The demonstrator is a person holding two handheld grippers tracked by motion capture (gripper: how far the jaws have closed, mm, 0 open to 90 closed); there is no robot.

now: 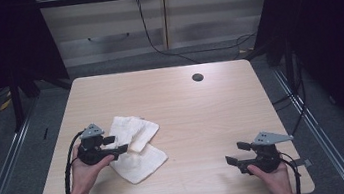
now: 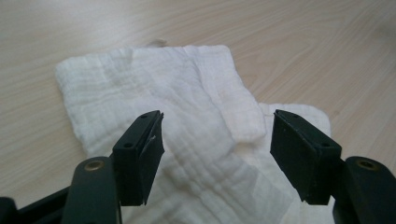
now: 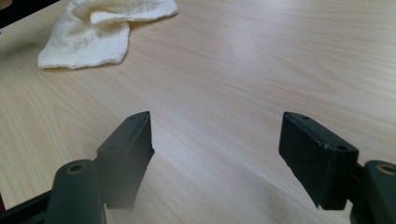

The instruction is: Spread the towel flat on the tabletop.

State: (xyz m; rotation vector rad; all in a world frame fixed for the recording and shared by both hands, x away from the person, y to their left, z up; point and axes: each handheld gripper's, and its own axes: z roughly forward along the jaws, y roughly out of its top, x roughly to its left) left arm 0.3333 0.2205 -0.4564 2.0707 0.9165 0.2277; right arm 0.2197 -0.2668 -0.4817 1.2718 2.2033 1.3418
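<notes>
A white folded cloth [image 1: 136,146] lies on the left half of the wooden table [image 1: 202,113]. My left gripper [image 1: 116,144] hovers at the cloth's left edge, held by a hand, jaws pointing right. In the left gripper view the cloth [image 2: 187,116] lies under and beyond my left gripper [image 2: 217,137], whose jaws stand apart with nothing pinched between them. My right gripper [image 1: 238,153] rests near the front right corner, open, pointing left. In the right gripper view, bare wood shows between the jaws of my right gripper [image 3: 217,135] and the cloth [image 3: 98,30] lies far off at the top left.
A round dark cable hole [image 1: 197,77] sits near the table's far edge. Dark curtains and metal rails flank the table. A black cable [image 1: 151,34] hangs along the cabinet wall behind.
</notes>
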